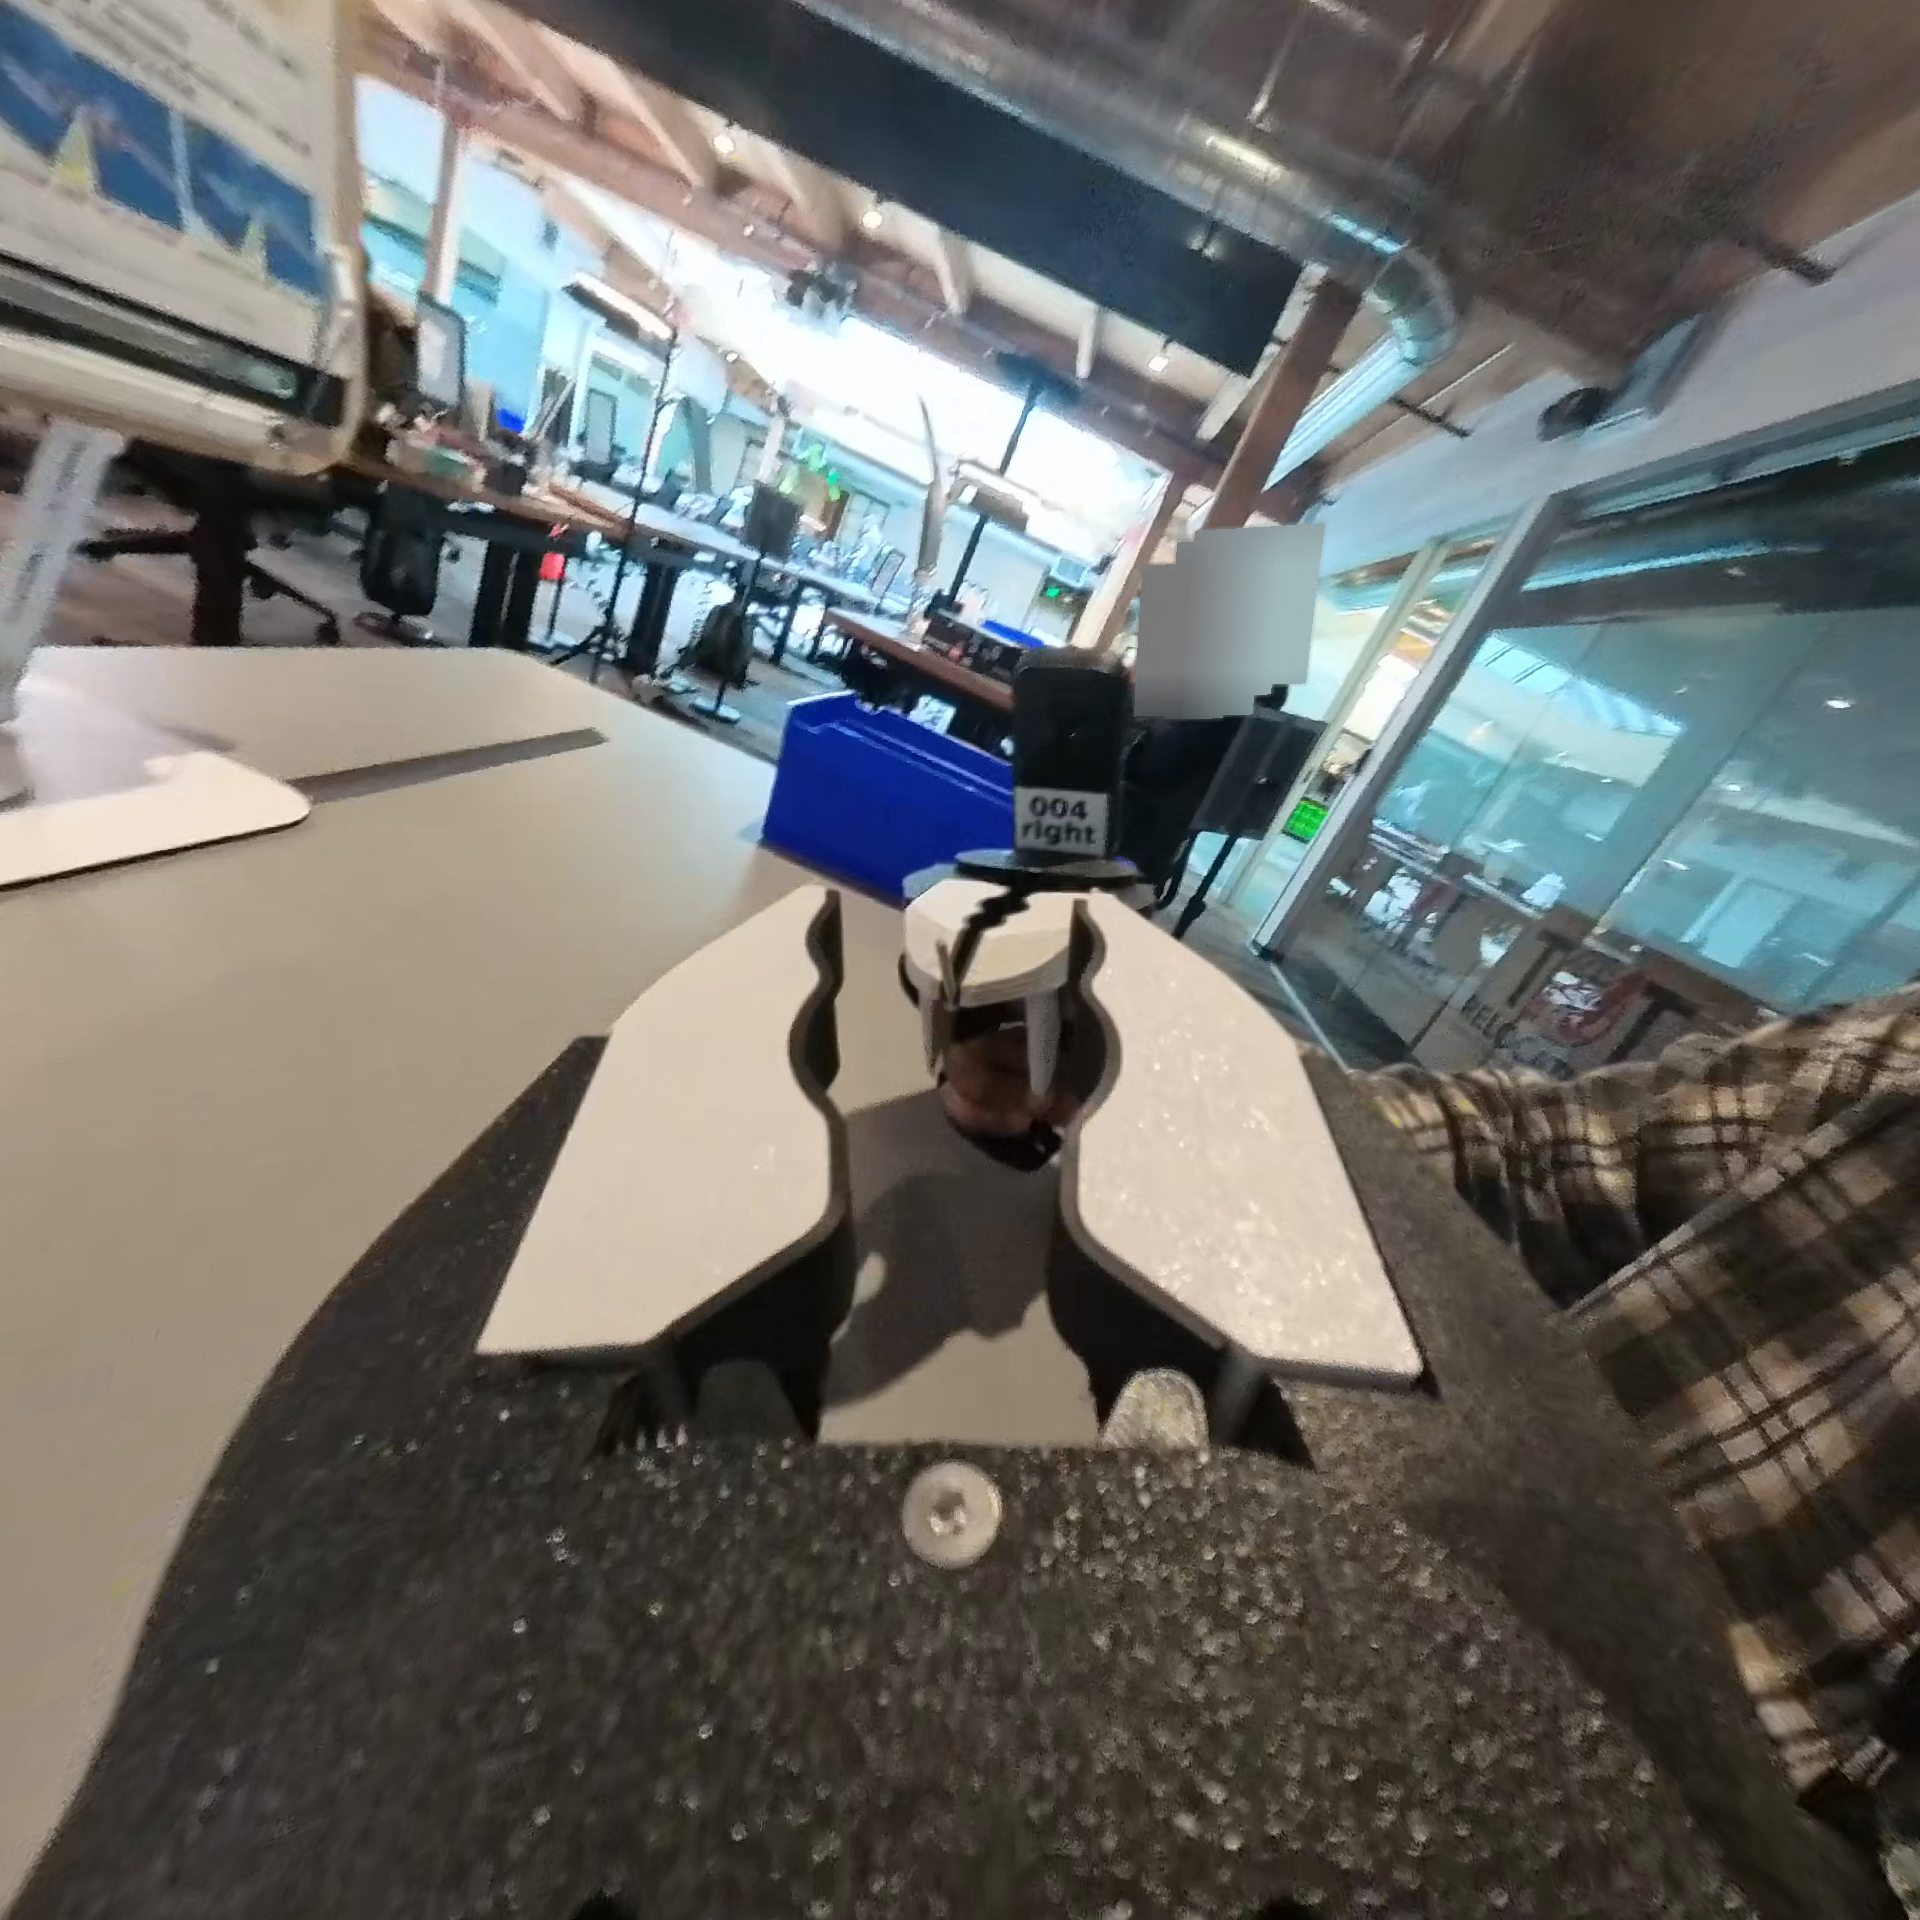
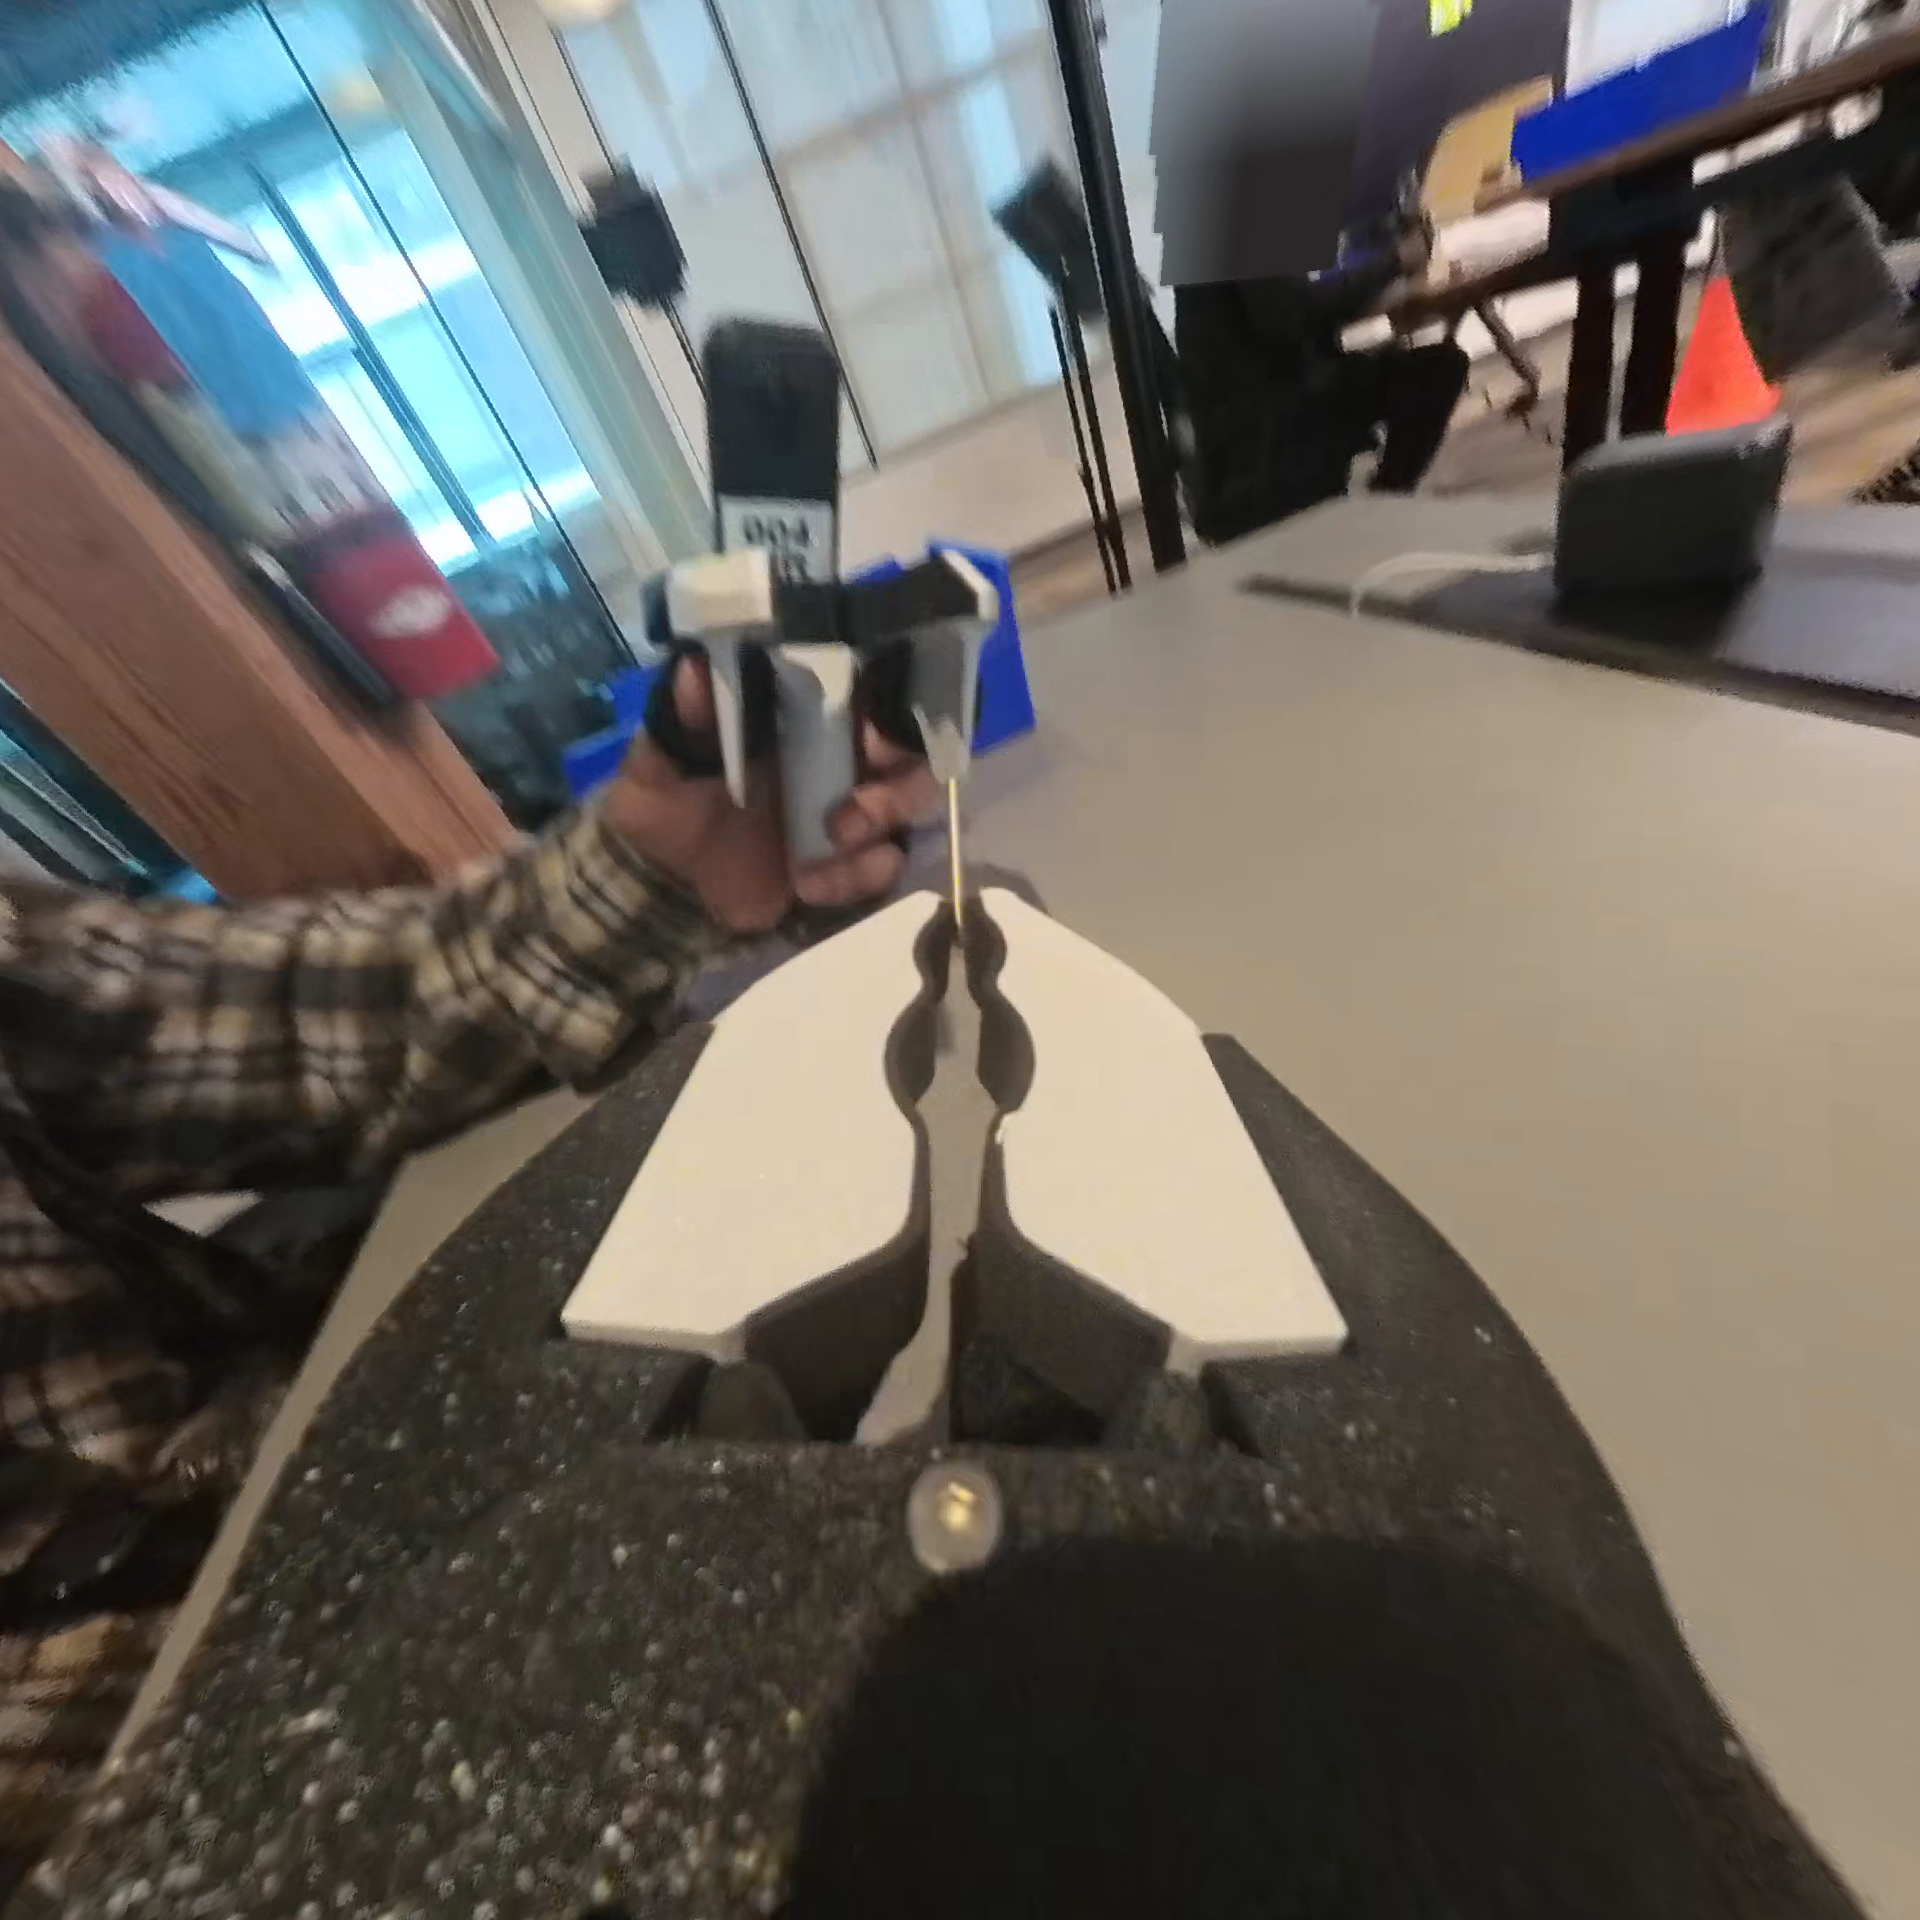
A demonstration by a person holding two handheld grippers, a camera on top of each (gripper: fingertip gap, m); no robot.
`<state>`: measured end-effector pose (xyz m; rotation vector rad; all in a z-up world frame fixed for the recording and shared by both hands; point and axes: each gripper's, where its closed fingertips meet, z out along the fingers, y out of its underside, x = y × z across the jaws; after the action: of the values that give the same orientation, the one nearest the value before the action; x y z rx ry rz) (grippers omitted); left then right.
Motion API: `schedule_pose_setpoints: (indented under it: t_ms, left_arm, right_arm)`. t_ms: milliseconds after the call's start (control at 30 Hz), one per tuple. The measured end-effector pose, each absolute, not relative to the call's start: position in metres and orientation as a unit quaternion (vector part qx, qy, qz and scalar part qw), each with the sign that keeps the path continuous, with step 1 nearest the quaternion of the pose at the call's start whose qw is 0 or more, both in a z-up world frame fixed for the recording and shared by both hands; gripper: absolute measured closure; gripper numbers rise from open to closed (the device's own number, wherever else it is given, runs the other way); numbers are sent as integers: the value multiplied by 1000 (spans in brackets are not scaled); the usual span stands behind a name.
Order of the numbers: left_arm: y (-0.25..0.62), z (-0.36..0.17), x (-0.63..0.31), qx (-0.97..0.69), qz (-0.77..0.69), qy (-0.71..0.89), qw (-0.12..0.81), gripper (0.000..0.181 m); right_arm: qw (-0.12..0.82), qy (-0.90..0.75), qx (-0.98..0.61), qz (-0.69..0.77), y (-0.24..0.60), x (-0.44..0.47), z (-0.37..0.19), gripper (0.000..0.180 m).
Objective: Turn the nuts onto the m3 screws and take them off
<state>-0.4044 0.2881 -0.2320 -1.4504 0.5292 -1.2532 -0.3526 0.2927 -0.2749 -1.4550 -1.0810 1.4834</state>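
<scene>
The m3 screw (image 2: 953,868), a thin metal rod, stands nearly upright just ahead of the right tongs (image 2: 954,930), its lower end pinched between their nearly closed white tips, its upper end at the tip of one finger of the left tongs (image 2: 842,764) that a hand (image 2: 748,842) in a plaid sleeve (image 2: 312,1039) holds farther off; whether that finger touches it I cannot tell, and no nut can be made out in the blur. In the left wrist view the left tongs (image 1: 956,935) stand spread wide, with the right tongs (image 1: 987,1029) seen end-on in the gap just ahead, a black camera block with a white label above them; the screw itself is too small to find there.

The grey bench (image 1: 312,987) is smooth and matte, running left of the left tongs to a white flat card (image 1: 135,821) and a dark seam. Beyond the tongs sits a blue bin (image 1: 883,800) at the bench's far edge. To the right of the right tongs, well apart, a dark grey box (image 2: 1673,509) rests on a black mat with a white cable beside it.

The room is an open workshop: wooden beams and a silver duct overhead, rows of desks and chairs far ahead, glass walls to the side, an orange cone (image 2: 1720,364) on the floor
</scene>
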Motion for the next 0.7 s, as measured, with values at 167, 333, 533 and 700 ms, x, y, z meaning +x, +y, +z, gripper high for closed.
schedule_pose_setpoints:
  t_ms: [167, 333, 533, 700]
  left_arm:
    - [283, -224, -385, -582, -534, 238, 565, 142]
    - [278, -222, -375, -578, -525, 252, 572, 149]
    - [275, -224, -368, -579, -520, 264, 570, 159]
    - [277, -226, -365, -580, -521, 257, 571, 162]
  right_arm:
    - [393, -379, -520, 656, 283, -360, -251, 178]
    - [394, -384, -496, 671, 272, -367, -244, 178]
    - [396, -384, -495, 672, 271, -369, -243, 177]
    - [393, -370, -496, 681, 273, -369, -243, 178]
